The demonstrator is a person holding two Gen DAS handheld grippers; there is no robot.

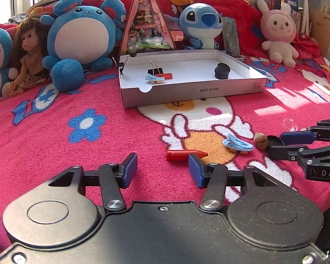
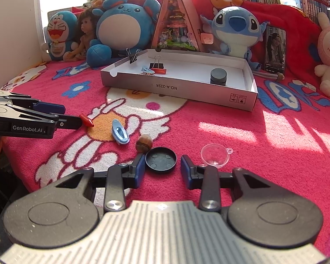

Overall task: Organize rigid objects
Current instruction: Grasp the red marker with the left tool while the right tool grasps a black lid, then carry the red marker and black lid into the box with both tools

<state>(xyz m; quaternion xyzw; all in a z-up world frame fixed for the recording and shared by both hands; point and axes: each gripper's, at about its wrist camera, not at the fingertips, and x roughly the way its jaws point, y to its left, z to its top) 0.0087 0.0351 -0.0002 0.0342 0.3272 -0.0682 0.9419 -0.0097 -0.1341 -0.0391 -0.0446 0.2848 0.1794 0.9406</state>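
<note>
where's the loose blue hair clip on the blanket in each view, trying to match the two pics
Left wrist view: the blue hair clip lies right of centre on the blanket, between the red crayon and the brown nut.
Right wrist view: the clip sits left of centre, just left of the nut.
Shared landmark: the white box printed NO.A-2224.
</note>
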